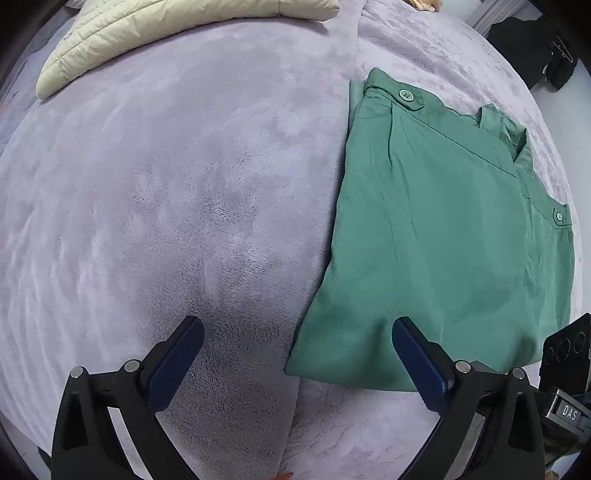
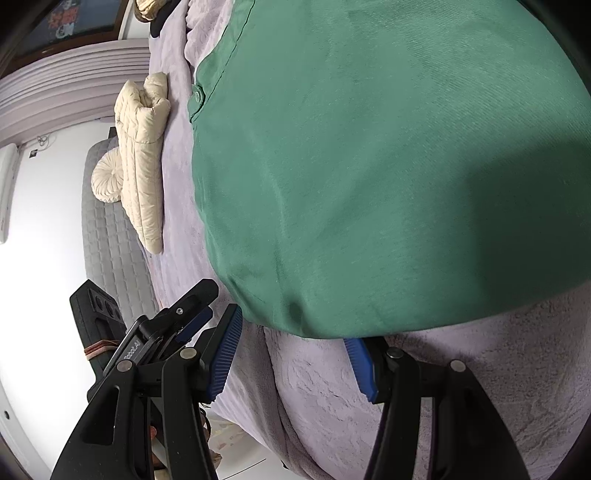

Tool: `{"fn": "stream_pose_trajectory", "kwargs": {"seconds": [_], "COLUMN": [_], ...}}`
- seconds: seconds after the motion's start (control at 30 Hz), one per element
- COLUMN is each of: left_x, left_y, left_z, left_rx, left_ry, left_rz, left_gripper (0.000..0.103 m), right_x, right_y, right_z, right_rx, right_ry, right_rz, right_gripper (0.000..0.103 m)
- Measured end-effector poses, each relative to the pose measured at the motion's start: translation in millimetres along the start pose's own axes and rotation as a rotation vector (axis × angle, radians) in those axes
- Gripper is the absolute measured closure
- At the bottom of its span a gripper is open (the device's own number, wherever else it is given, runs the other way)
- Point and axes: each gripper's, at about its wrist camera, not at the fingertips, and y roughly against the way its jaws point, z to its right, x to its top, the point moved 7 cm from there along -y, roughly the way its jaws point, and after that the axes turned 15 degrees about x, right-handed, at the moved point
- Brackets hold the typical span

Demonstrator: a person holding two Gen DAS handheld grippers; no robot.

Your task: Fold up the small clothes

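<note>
A folded green garment point(image 1: 436, 236) with buttoned tabs lies flat on the lilac plush bed cover point(image 1: 166, 192), right of centre in the left wrist view. My left gripper point(image 1: 297, 332) is open and empty, hovering over the cover at the garment's near left corner. In the right wrist view the green garment point(image 2: 369, 166) fills the upper right. My right gripper point(image 2: 295, 336) is open at its near hem; the right finger's tip is hidden under the hem edge. The left gripper's body point(image 2: 162, 332) shows at the lower left there.
A cream quilted jacket point(image 1: 155, 33) lies at the far edge of the bed, also in the right wrist view point(image 2: 144, 155), beside a round cream cushion point(image 2: 105, 181) on a grey quilted bench. Dark clothing point(image 1: 532, 48) sits at the far right.
</note>
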Motion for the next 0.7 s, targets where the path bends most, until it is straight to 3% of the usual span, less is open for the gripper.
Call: {"fn": "stream_pose_trajectory", "kwargs": {"seconds": [0.23,0.37,0.47,0.53,0.57,0.7], "left_x": [5.8,14.7,21.6,26.5,27.4,30.0], "left_y": [-11.5,-8.7,-6.2,-5.7,-5.9,-7.6], "left_z": [3.0,5.8,2.7,3.2,4.2,15.9], "left_rx": [-0.034,-0.136,-0.204,-0.242,-0.262,-0.429], "left_ry": [-0.022,0.016,0.054,0.057,0.053,0.066], "left_rz": [-0.031,-0.033,-0.04,-0.047,-0.057,-0.131], "left_gripper": [0.001,0.001,0.001,0.001,0.001,0.001], "right_x": [2.0,8.0,15.5,21.6,24.2,33.4], "right_y": [-2.6,-10.7,-15.2,-11.2,-7.9,11.2], "right_z": [2.3,3.0,6.0,4.6,2.3,-26.0], "right_rx": [0.026,0.067,0.145,0.182,0.187,0.277], "right_ry": [-0.026,-0.047,-0.112,-0.135,-0.129,-0.062], "right_rz": [0.019,0.045,0.078,0.112,0.121,0.129], "right_gripper": [0.043,0.041,0.042,0.073,0.094,0.094]}}
